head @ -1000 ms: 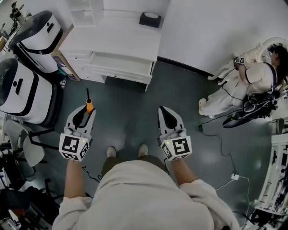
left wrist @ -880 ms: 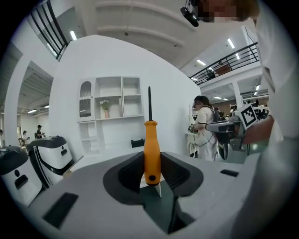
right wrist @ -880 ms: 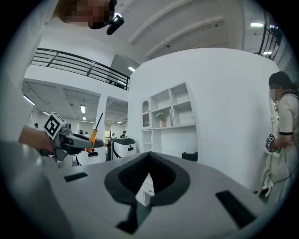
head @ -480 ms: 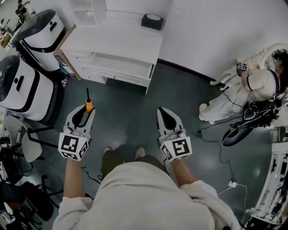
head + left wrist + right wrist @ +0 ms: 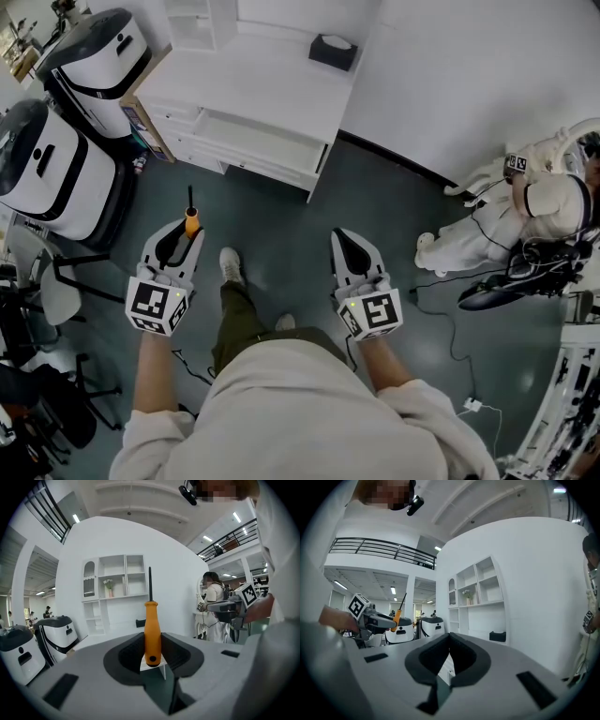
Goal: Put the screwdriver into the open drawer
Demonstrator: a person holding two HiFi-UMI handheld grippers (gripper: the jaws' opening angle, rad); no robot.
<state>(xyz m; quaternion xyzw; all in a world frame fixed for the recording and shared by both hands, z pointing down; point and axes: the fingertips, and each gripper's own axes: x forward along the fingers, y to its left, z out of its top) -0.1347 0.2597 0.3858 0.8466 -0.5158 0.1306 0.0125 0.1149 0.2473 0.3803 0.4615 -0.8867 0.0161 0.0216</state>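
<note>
The screwdriver (image 5: 191, 222) has an orange handle and a thin black shaft, and it points away from me toward the cabinet. My left gripper (image 5: 184, 236) is shut on the handle; in the left gripper view the screwdriver (image 5: 152, 630) stands upright between the dark pads of that gripper (image 5: 152, 652). The open drawer (image 5: 258, 142) juts from the white cabinet (image 5: 281, 80) ahead, well beyond the screwdriver tip. My right gripper (image 5: 346, 242) hovers level with the left, its jaws shut on nothing (image 5: 450, 643). The right gripper view shows the screwdriver (image 5: 397, 617) off to its left.
Two white and black machines (image 5: 52, 178) stand at the left beside a chair (image 5: 47, 291). A black box (image 5: 333, 52) sits on the cabinet top. A seated person in white (image 5: 534, 202) and cables (image 5: 450, 328) occupy the right. My foot (image 5: 230, 265) is on the dark floor.
The person has stepped forward with the left foot, so the cabinet and drawer lie a little nearer. Both grippers keep their pose, the left still holding the screwdriver.
</note>
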